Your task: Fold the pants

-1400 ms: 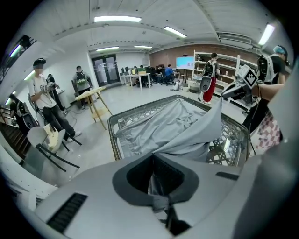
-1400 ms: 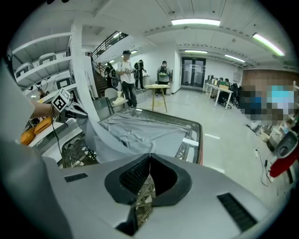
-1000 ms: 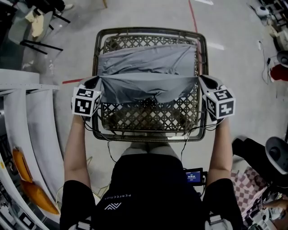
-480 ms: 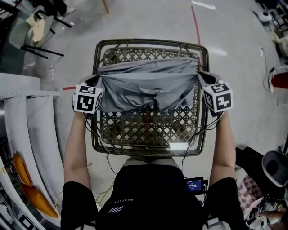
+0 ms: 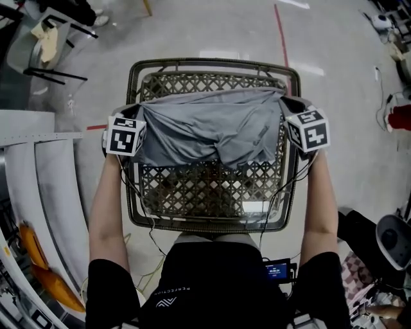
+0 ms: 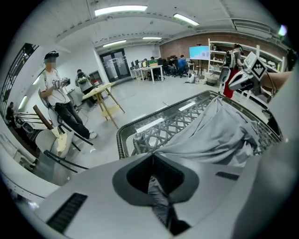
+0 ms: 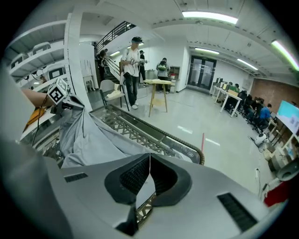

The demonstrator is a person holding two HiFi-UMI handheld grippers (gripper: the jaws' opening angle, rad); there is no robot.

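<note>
Glossy grey concrete floor [image 5: 212,32], red line [image 5: 280,29]. Ceiling strip lights [image 6: 120,8]. Wooden trestle [image 6: 105,98], dark glass doors [image 7: 205,72], brick wall [image 6: 175,49] behind desks [image 6: 149,70].

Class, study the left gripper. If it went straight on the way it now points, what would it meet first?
The left gripper, shut on the grey pants, points down at the lattice table. Past the cloth it grips, it would probably meet that tabletop first, though depth is unclear.

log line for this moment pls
pants: doubled, on far half of table | left gripper: shut on pants | right gripper: shut on pants | step: fold under way
</note>
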